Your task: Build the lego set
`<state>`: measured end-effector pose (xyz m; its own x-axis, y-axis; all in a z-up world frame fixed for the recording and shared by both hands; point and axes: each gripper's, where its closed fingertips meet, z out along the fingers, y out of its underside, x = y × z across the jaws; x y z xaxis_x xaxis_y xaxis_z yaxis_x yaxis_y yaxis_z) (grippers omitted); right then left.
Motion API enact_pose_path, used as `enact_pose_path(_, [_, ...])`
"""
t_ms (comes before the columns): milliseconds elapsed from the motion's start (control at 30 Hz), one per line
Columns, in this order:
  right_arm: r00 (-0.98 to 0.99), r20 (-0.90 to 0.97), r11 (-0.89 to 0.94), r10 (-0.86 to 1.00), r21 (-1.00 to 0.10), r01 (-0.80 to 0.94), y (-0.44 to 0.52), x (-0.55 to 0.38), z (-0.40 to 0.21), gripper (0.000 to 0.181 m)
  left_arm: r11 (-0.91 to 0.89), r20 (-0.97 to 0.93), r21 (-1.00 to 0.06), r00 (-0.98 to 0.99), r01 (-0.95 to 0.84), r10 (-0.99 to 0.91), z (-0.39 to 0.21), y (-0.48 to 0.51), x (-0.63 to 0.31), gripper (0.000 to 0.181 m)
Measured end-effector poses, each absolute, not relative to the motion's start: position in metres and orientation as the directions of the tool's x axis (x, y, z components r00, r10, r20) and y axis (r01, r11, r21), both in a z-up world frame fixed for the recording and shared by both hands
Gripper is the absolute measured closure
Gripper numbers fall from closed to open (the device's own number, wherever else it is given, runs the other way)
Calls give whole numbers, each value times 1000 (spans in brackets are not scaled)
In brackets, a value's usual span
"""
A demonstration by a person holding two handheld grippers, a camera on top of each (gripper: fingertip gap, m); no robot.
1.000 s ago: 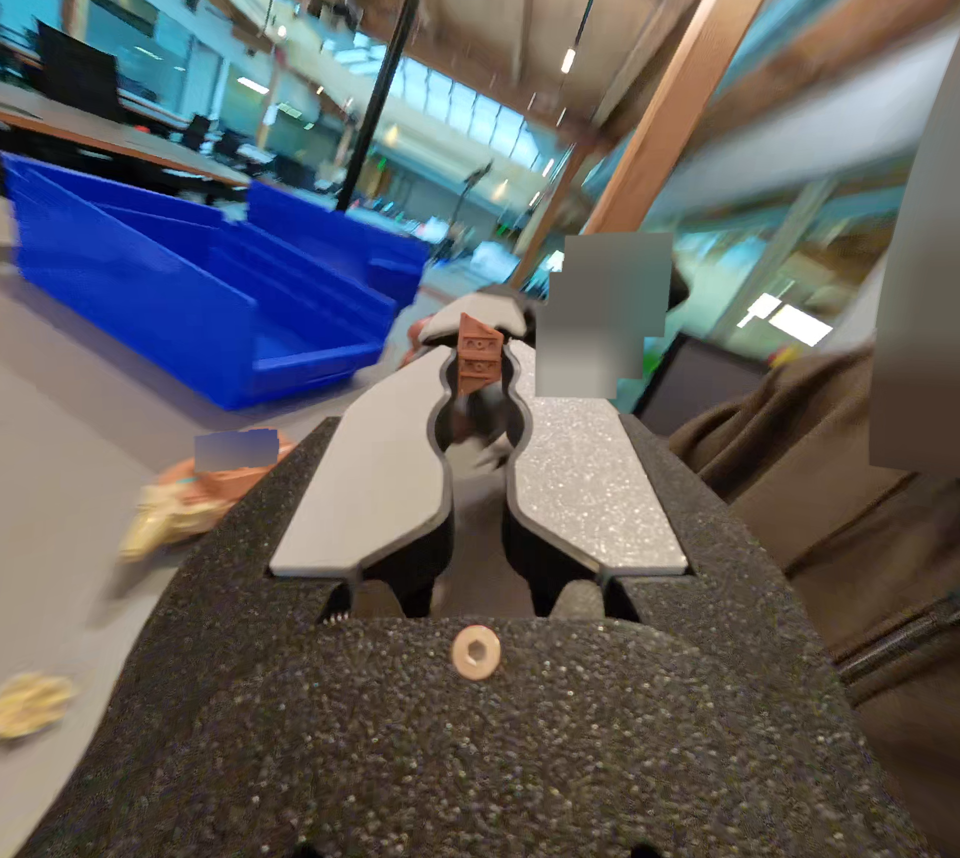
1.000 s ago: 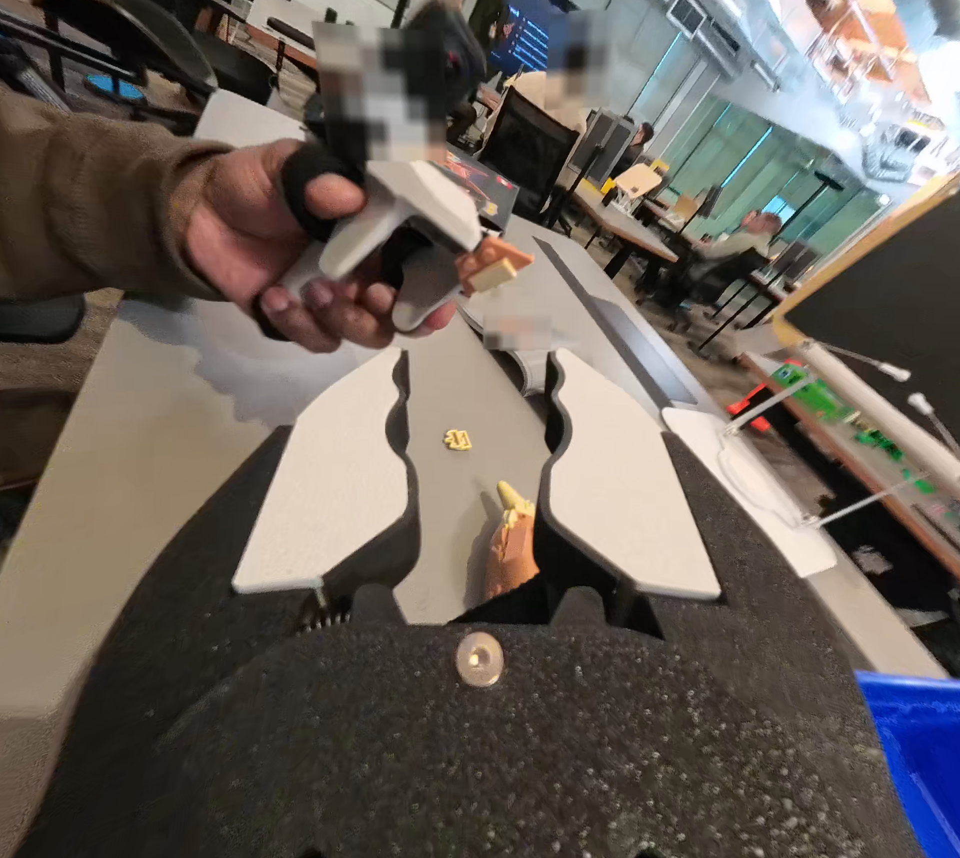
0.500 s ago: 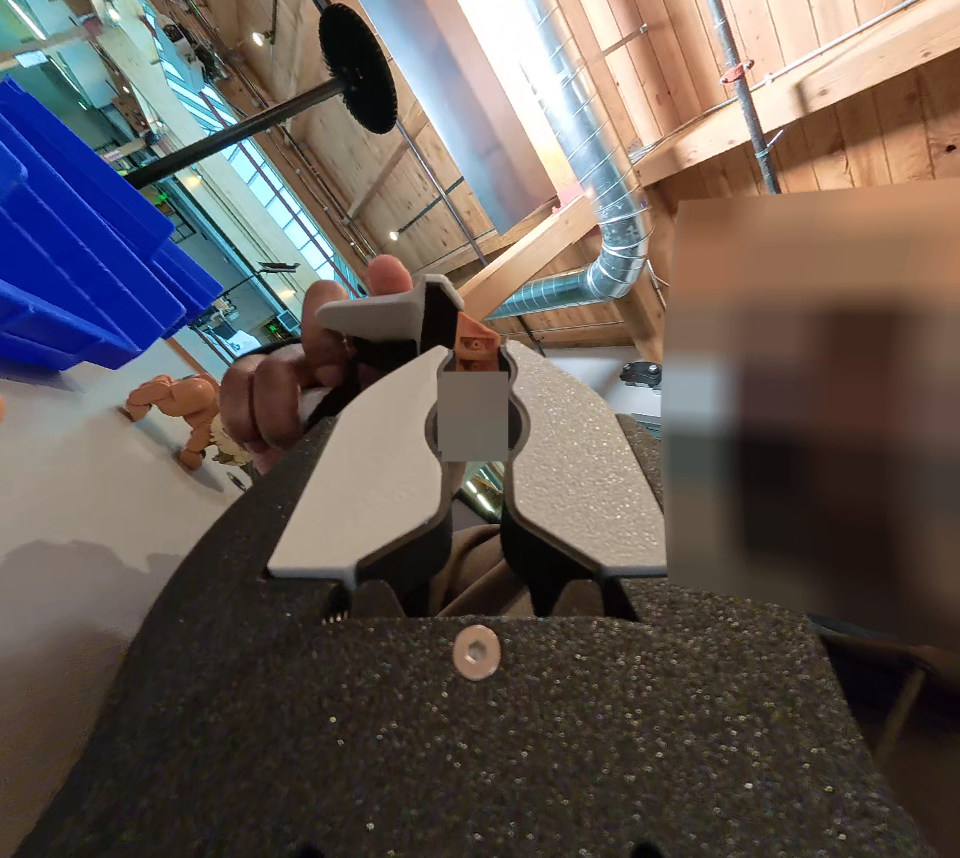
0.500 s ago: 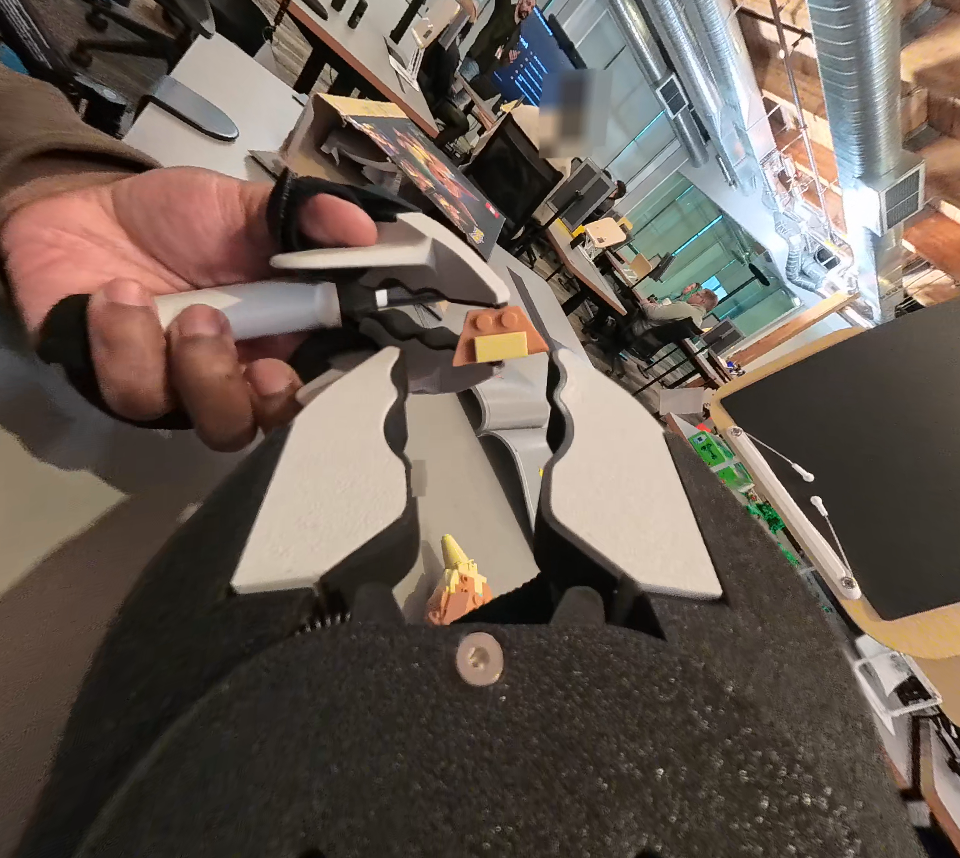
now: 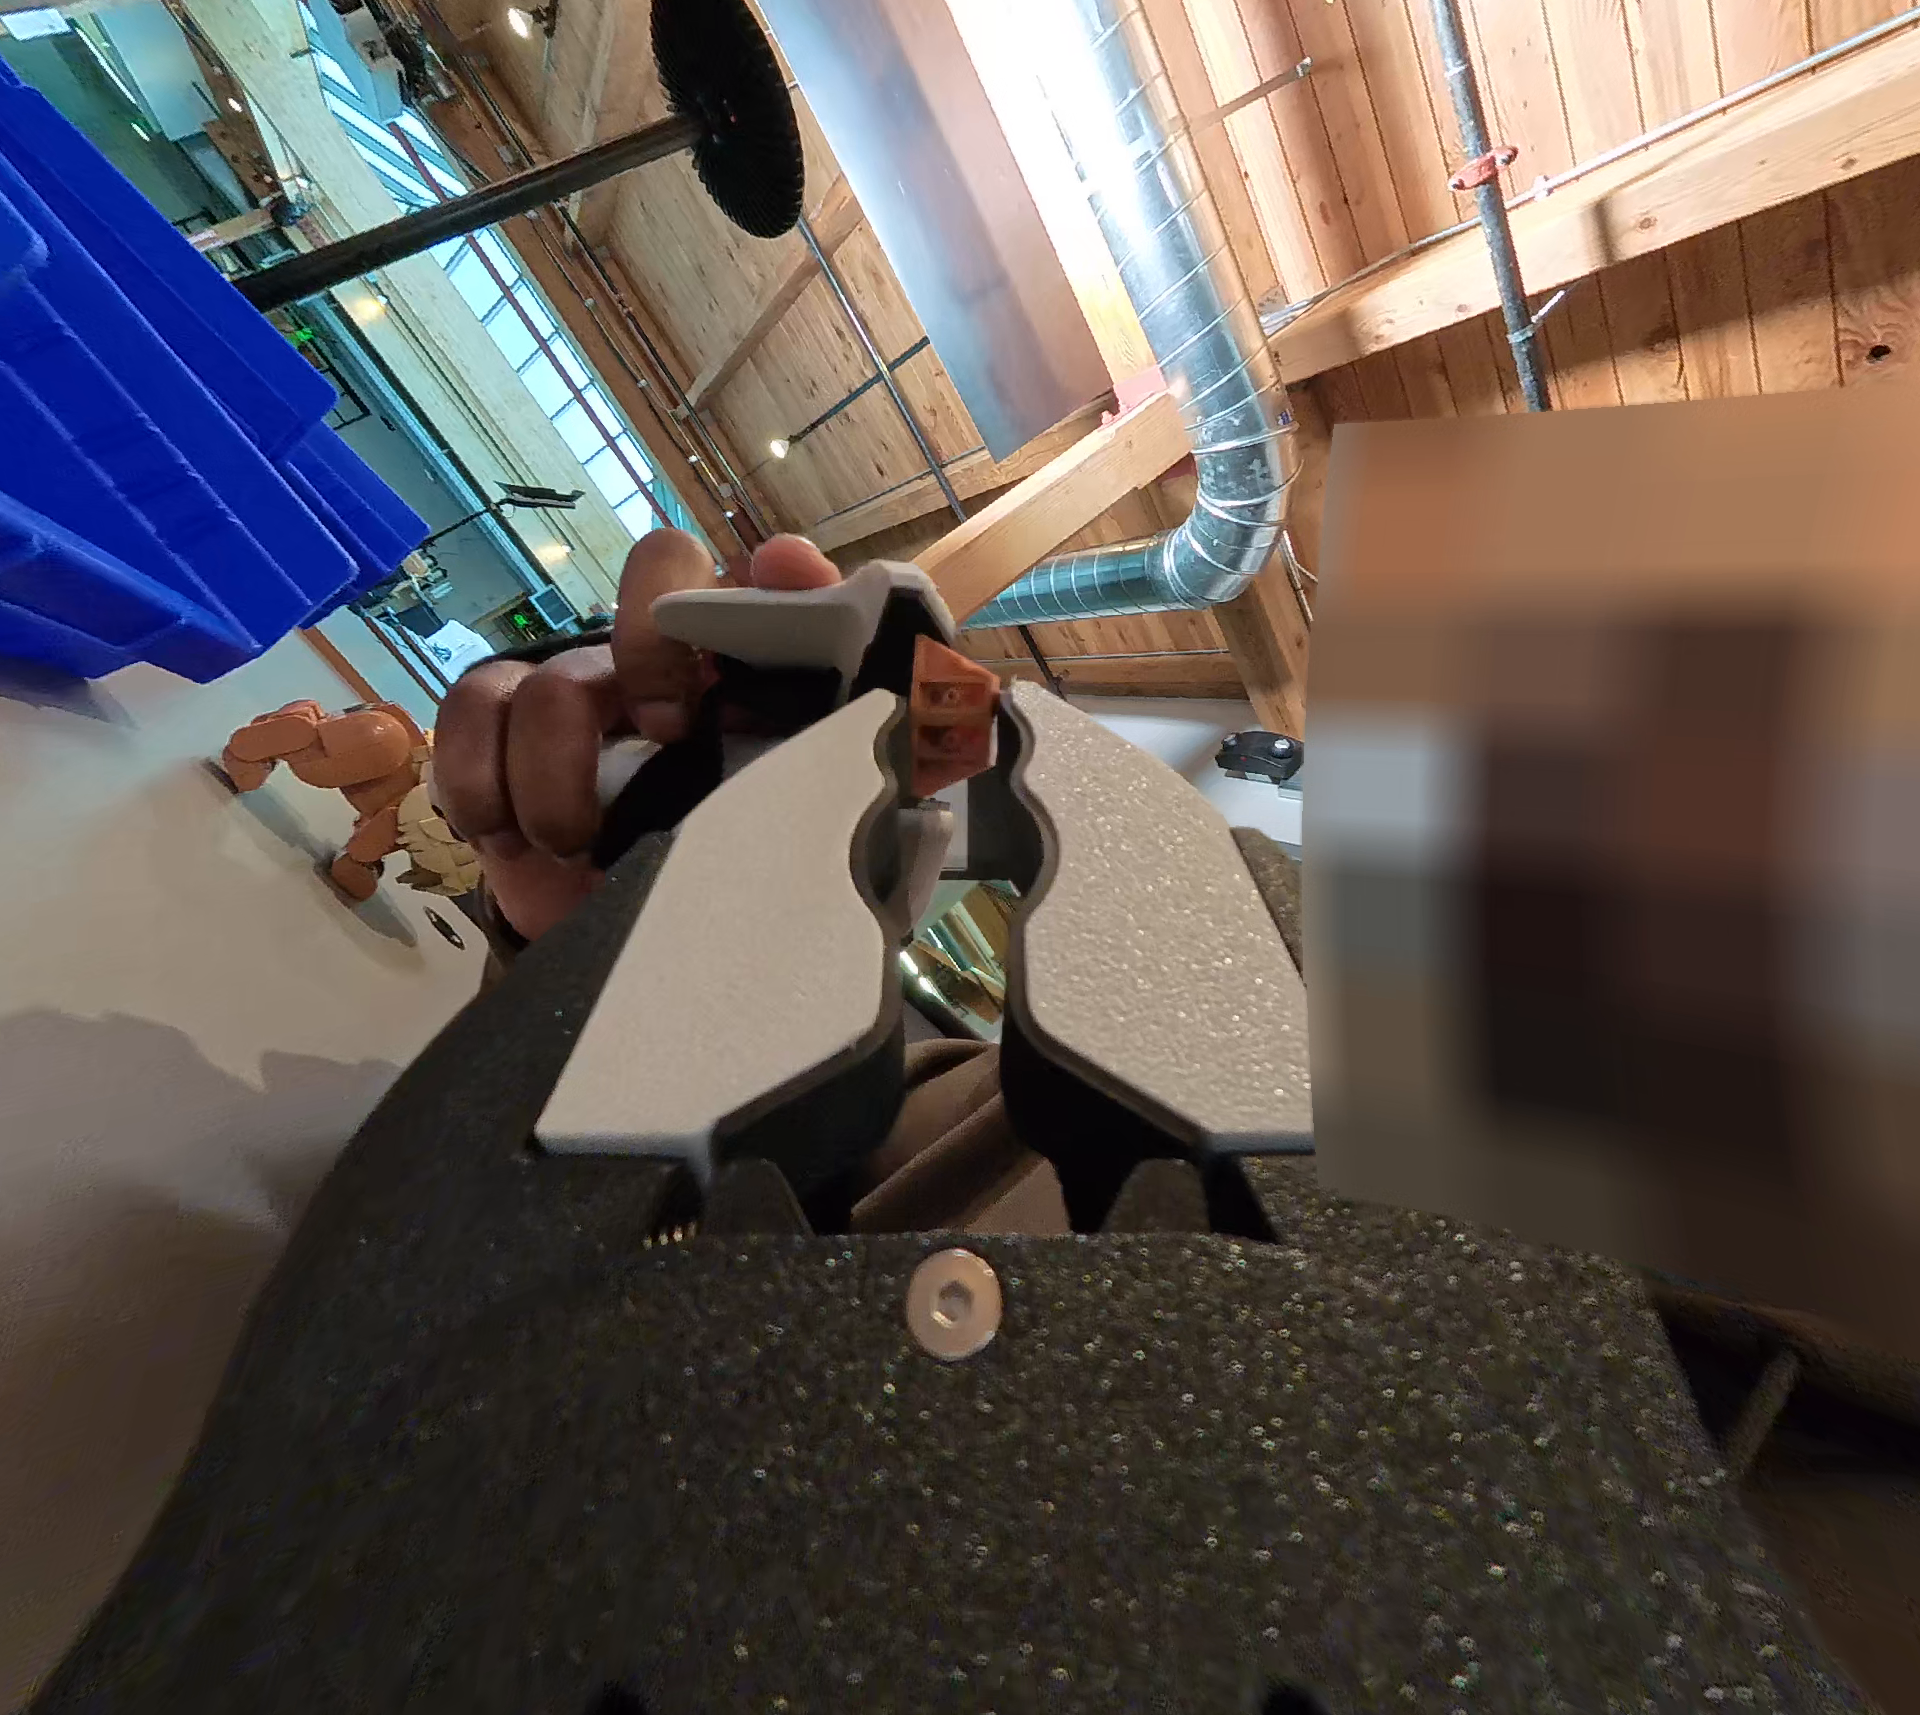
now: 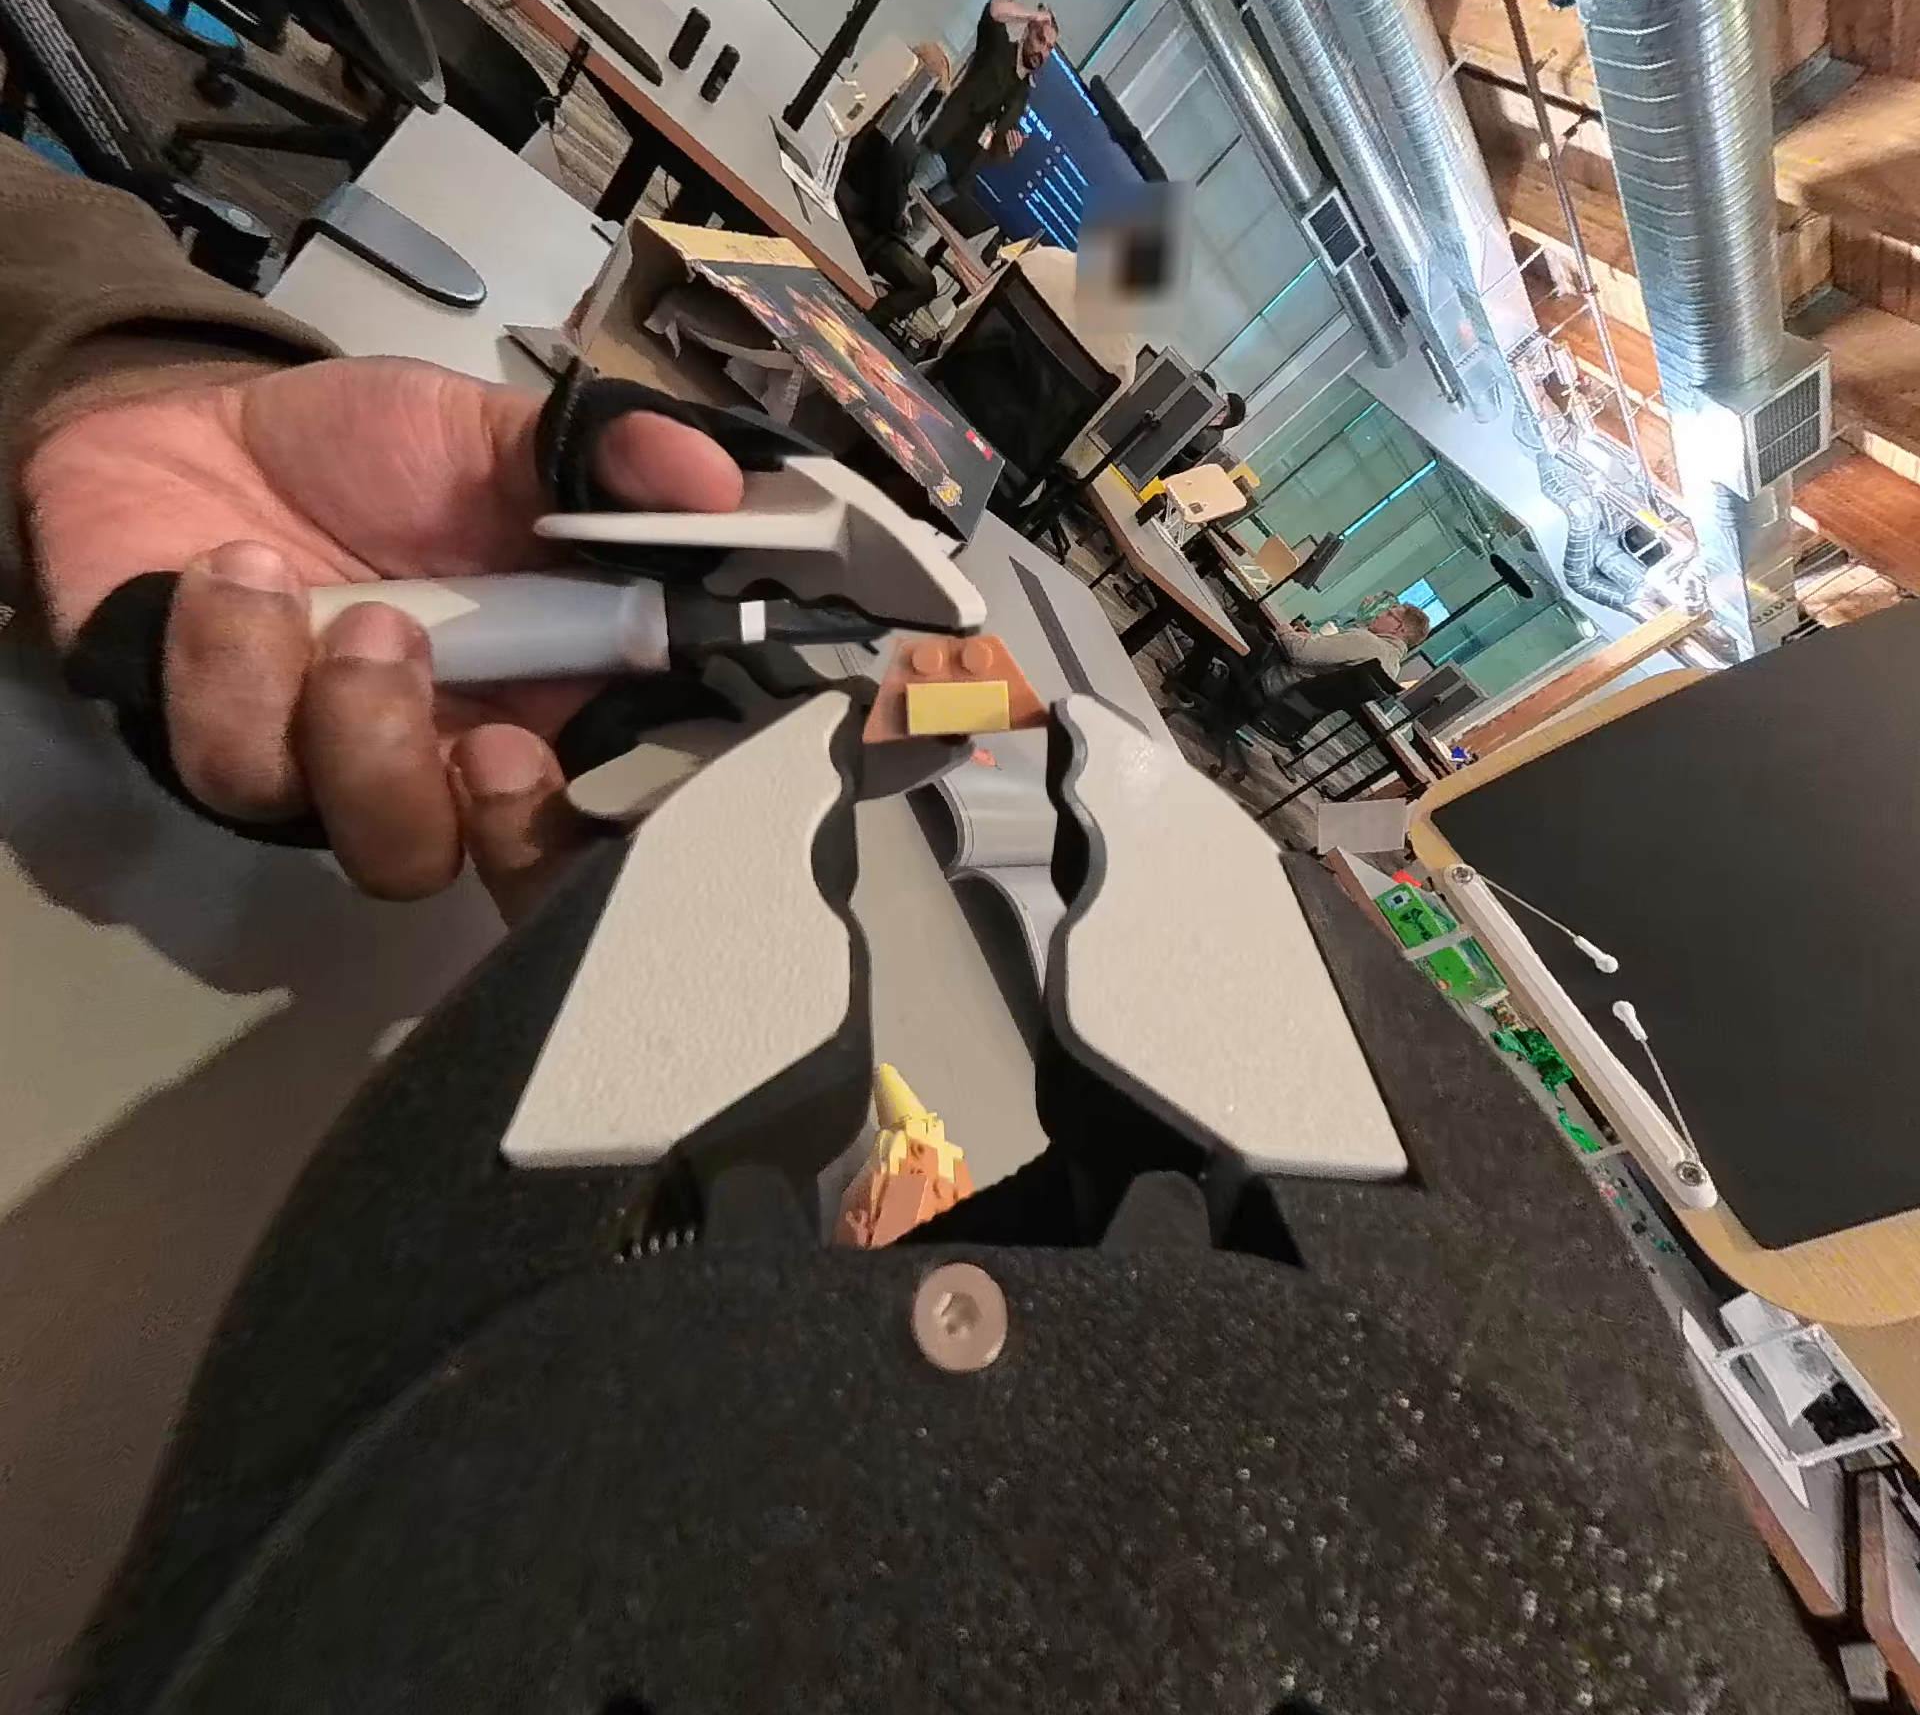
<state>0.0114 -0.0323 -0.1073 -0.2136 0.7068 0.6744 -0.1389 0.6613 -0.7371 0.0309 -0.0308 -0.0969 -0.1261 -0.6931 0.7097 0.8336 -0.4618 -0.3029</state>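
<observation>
An orange wedge plate (image 5: 943,723) carrying a small yellow tile (image 6: 956,709) is clamped between the tips of the left gripper (image 5: 948,720), raised above the table (image 5: 125,917). The right gripper (image 6: 951,725) is spread wide around it, gripping nothing. Blue bins (image 5: 156,460) are seen at the table's far edge, contents hidden.

No writing could be read in either view. In the right wrist view, a printed cardboard box (image 6: 831,356) on the table toward 11 o'clock carried a small logo mark on its lower edge, too small to make out. A blue screen (image 6: 1049,148) near 12 o'clock showed lines of text, likewise illegible. In the left wrist view, a green lit sign (image 5: 516,621) at 9 o'clock was blurred.
</observation>
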Motion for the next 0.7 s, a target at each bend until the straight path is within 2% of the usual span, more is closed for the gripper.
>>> enact_pose_path(33, [-216,672,660,708,-739,-136,-32,12,-108,148,-454,713,-302,-118,838,-691,-97,-30,29,167])
enact_pose_path(233, [-193,676,668,712,-736,-111,-30,13,-111,147,-392,726,-381,8,837,-688,-100,-29,23,167])
enact_pose_path(333, [-140,692,692,708,-720,-57,-22,13,-112,148,-319,718,-509,190,800,-670,-102,-30,22,162])
enact_pose_path(400, [-114,711,714,694,-700,-20,-19,12,-113,148,-242,672,-659,413,712,-615,-106,-27,25,153])
enact_pose_path(500, [-81,760,764,645,-644,42,-17,11,-118,147,-165,482,-866,701,472,-526,-108,-24,35,142])
enact_pose_path(567, [-65,799,801,598,-594,77,-17,9,-121,148,-139,368,-929,811,343,-455,-108,-21,35,143])
enact_pose_path(700, [-40,839,838,542,-536,104,-20,8,-122,148,-170,309,-950,869,262,-387,-112,-17,34,149])
